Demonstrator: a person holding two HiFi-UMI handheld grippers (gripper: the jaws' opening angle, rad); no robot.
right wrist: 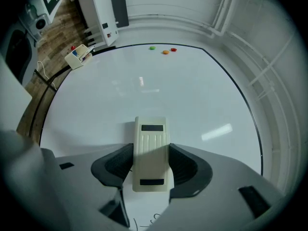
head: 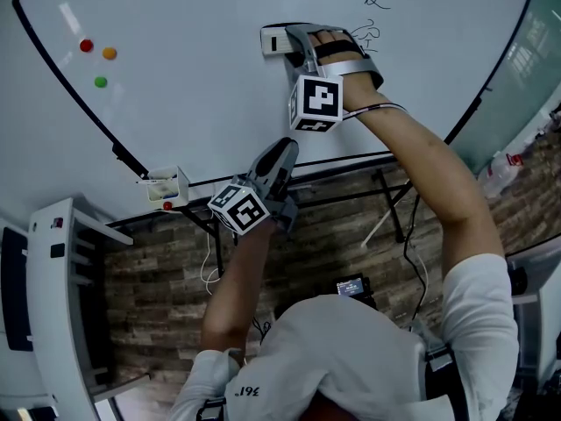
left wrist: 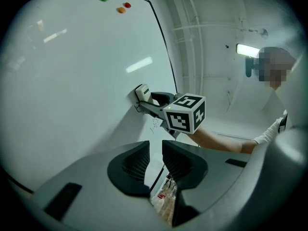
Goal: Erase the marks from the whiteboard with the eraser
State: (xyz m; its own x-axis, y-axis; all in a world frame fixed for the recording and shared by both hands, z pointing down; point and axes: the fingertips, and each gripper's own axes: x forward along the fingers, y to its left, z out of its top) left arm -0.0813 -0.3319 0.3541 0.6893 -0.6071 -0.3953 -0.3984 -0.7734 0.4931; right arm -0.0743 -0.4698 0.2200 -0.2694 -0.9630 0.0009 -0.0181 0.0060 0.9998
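The whiteboard [head: 193,86] fills the upper head view. My right gripper [head: 285,38] is shut on a cream eraser [head: 273,40] and holds it flat against the board; in the right gripper view the eraser [right wrist: 152,134] sits between the jaws of that gripper [right wrist: 151,150]. Thin black scribbles [head: 368,35] lie just right of the eraser, with another small mark [head: 376,3] above them. A few strokes [right wrist: 147,221] show beneath the eraser. My left gripper [head: 285,147] hangs near the board's lower edge, off the surface, its jaws [left wrist: 155,148] shut to a narrow slit with nothing between them.
Red [head: 86,46], orange [head: 109,53] and green [head: 101,82] magnets sit at the board's left. A small white holder [head: 166,187] hangs on the lower frame. A white rack [head: 61,305] stands at the left, a bottle [head: 498,172] at the right.
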